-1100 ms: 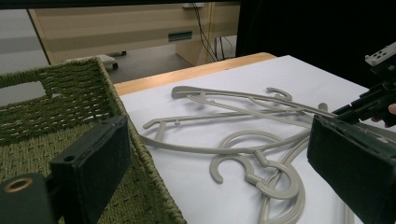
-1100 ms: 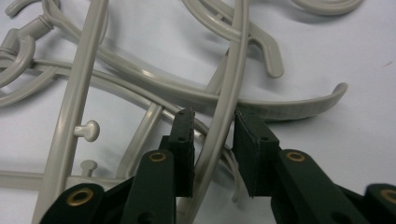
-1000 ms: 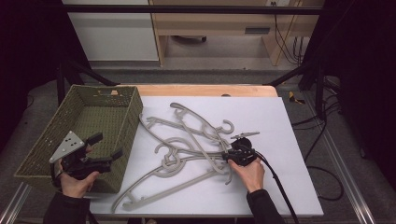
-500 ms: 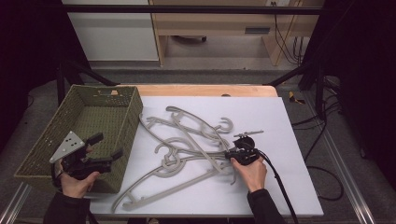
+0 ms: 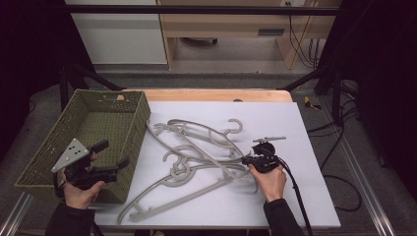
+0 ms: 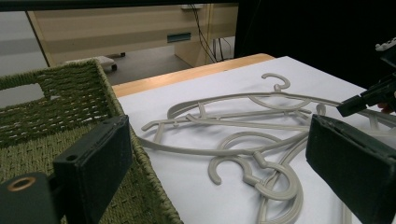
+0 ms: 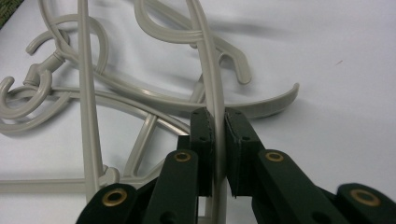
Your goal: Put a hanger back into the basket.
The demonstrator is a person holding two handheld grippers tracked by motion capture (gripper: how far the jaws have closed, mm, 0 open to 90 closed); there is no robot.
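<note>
Several grey plastic hangers [image 5: 196,152] lie tangled on the white table [image 5: 305,196]. My right gripper [image 5: 244,160] reaches into the pile's right side. Its jaws have just been closing, and in the right gripper view they are shut [image 7: 218,126] on one hanger's thin rail [image 7: 205,56], pads pressed on both sides. Over the near right corner of the green woven basket [image 5: 113,98] my left gripper [image 5: 113,153] hangs open. The left gripper view has its wide-apart jaws [image 6: 219,158] framing the hangers [image 6: 243,140] with nothing between them.
The basket [image 6: 60,93] stands at the table's left edge. A wooden strip [image 5: 211,94] runs along the table's far edge. Black frame bars and cables [image 5: 295,196] lie around the table. Bare white surface shows to the right of the pile.
The right gripper's jaws have drawn together onto the hanger rail, with the hand shifting only slightly. The left gripper and the pile look the same.
</note>
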